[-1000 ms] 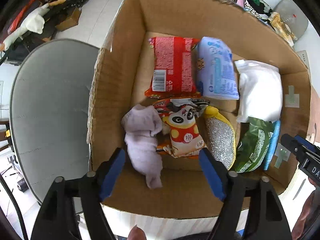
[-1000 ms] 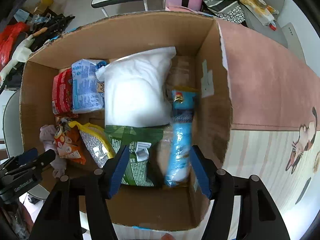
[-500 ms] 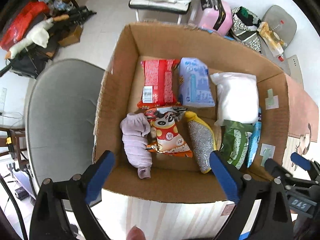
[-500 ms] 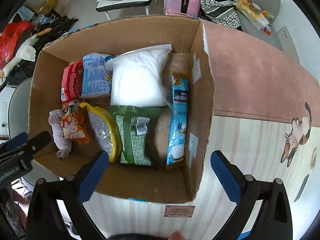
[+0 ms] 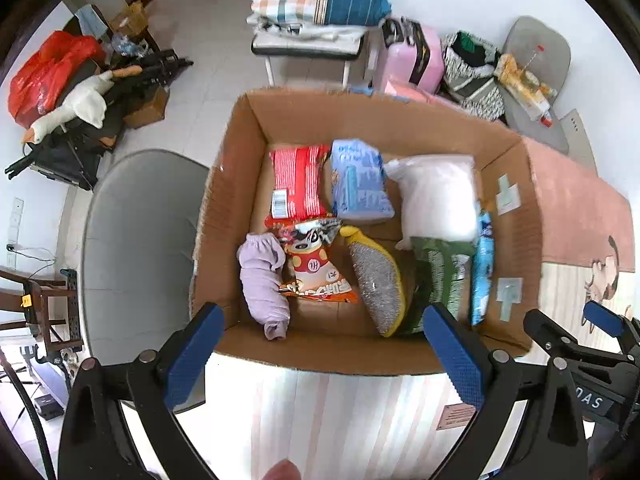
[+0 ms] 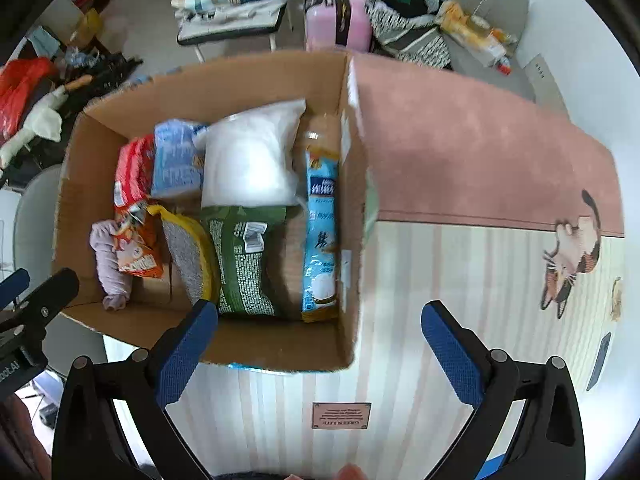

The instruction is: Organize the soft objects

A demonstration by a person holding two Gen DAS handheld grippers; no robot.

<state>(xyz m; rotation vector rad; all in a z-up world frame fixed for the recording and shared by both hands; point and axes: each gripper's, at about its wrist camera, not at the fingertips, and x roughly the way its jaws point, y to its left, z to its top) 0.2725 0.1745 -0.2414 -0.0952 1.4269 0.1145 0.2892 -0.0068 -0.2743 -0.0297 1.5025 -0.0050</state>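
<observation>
An open cardboard box [image 5: 516, 236] [image 6: 352, 208] sits on a striped mat. Inside lie a lilac cloth [image 5: 262, 276] [image 6: 108, 256], an orange panda snack bag [image 5: 316, 268], a red pack [image 5: 298, 186], a light-blue pack [image 5: 358, 182], a white pillow bag [image 5: 438, 200] [image 6: 250, 160], a grey-and-yellow scrubber [image 5: 376, 280], a green bag [image 5: 440, 276] [image 6: 244, 256] and a blue sachet [image 5: 482, 264] [image 6: 322, 232]. My left gripper [image 5: 320, 354] is open and empty above the box's near wall. My right gripper [image 6: 318, 356] is open and empty above the box's near right corner.
A grey round chair seat [image 5: 140, 248] stands left of the box. A pink mat with a cat print [image 6: 480, 152] spreads to the right. Behind are a bench with folded bedding [image 5: 316, 12], a pink case [image 5: 408, 60], a grey chair [image 5: 532, 64] and clutter at far left [image 5: 72, 92].
Both grippers have pulled back and up from the box. Both jaws have opened wide. The box looks smaller and more of the room shows.
</observation>
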